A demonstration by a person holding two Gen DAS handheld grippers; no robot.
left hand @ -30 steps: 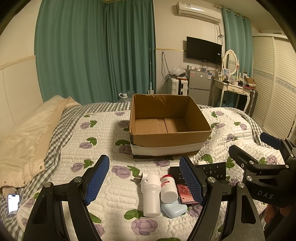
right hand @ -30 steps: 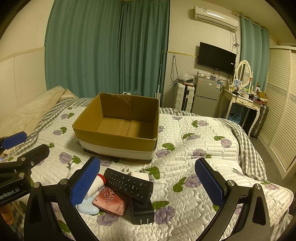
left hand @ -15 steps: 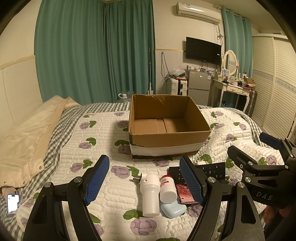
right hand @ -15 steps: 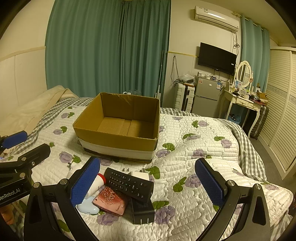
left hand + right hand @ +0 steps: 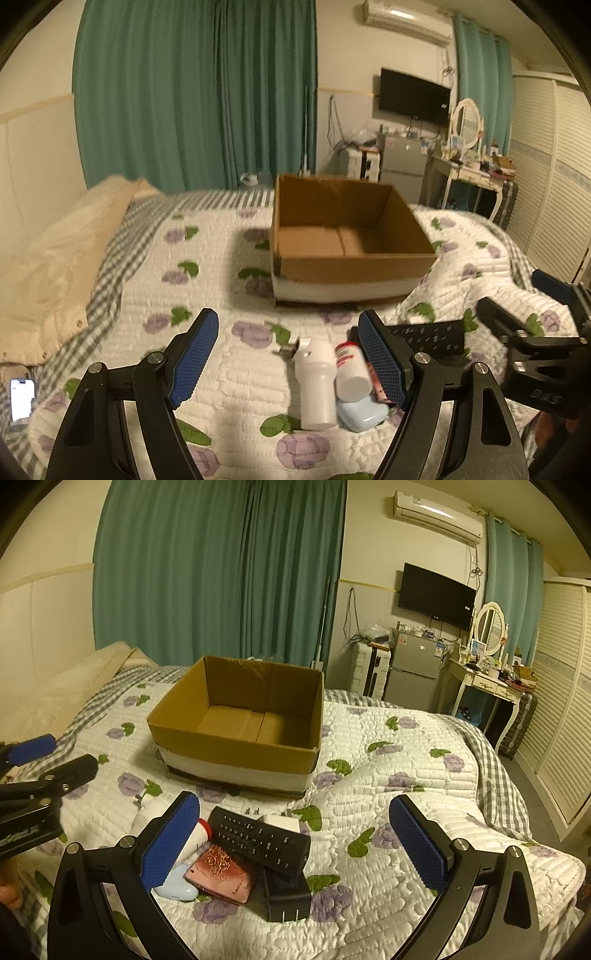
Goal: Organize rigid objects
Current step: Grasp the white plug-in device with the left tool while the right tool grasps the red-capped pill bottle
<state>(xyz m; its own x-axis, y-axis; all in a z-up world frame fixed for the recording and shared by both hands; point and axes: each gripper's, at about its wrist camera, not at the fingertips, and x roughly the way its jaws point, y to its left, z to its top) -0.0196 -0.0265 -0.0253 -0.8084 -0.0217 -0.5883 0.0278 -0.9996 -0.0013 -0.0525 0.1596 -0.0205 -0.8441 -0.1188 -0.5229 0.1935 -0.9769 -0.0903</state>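
An empty cardboard box (image 5: 351, 266) (image 5: 236, 753) stands on the quilted bed. In front of it lies a small heap: a white plug-in device (image 5: 314, 376), a red-and-white pill bottle (image 5: 349, 371), a pale blue case (image 5: 360, 413) (image 5: 175, 886), a pink patterned phone (image 5: 221, 877), a black remote (image 5: 258, 840) and a black adapter (image 5: 286, 895). My left gripper (image 5: 288, 358) hovers open just left of the heap, holding nothing. My right gripper (image 5: 295, 843) hangs open above the remote, also holding nothing.
A cream duvet (image 5: 55, 258) lies along the bed's left side, and a lit phone (image 5: 22, 398) rests at the near left edge. Beyond the bed stand green curtains, a small fridge (image 5: 410, 675) and a white dressing table (image 5: 484, 679).
My left gripper has shifted left, so the box and the heap sit further right in its view. The right gripper has barely moved.
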